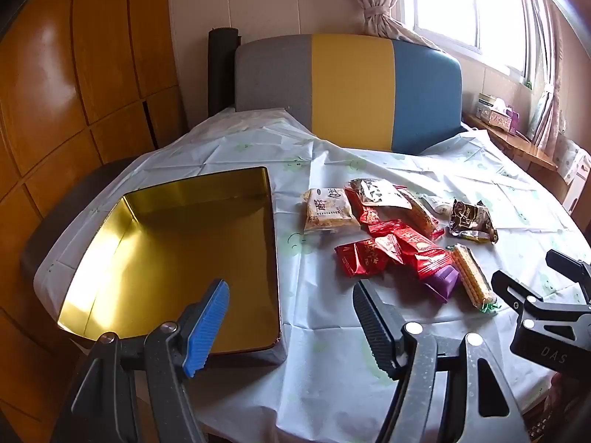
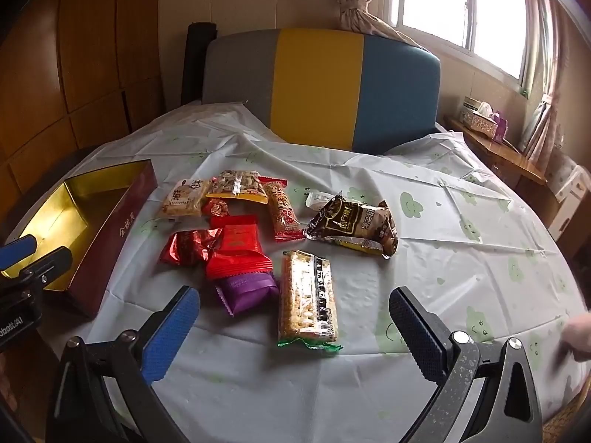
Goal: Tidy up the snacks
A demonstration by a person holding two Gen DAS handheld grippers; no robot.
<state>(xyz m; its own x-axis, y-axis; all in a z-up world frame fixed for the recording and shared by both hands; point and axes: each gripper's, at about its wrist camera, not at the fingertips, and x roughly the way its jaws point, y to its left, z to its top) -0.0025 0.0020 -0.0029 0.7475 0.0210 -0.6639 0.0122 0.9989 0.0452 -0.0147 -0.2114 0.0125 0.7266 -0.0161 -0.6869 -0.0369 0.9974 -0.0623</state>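
Observation:
An empty gold-lined tin [image 1: 177, 258] with dark red sides [image 2: 107, 243] sits at the table's left. Several snack packets lie in a loose pile to its right: a cracker pack [image 2: 308, 297] [image 1: 472, 277], a purple packet [image 2: 247, 291], red packets [image 2: 238, 247] [image 1: 391, 247], a brown packet [image 2: 354, 225] [image 1: 471, 217] and a pale biscuit packet [image 2: 184, 199] [image 1: 328, 210]. My left gripper [image 1: 291, 317] is open and empty over the tin's near right corner. My right gripper [image 2: 295, 328] is open and empty, just short of the cracker pack.
The round table wears a white cloth with green prints [image 2: 461, 243]. A grey, yellow and blue chair back [image 2: 321, 88] stands behind it. A wooden cabinet [image 1: 74, 92] is at the left; a side shelf with a tissue box [image 2: 480, 118] is at the right, under the window.

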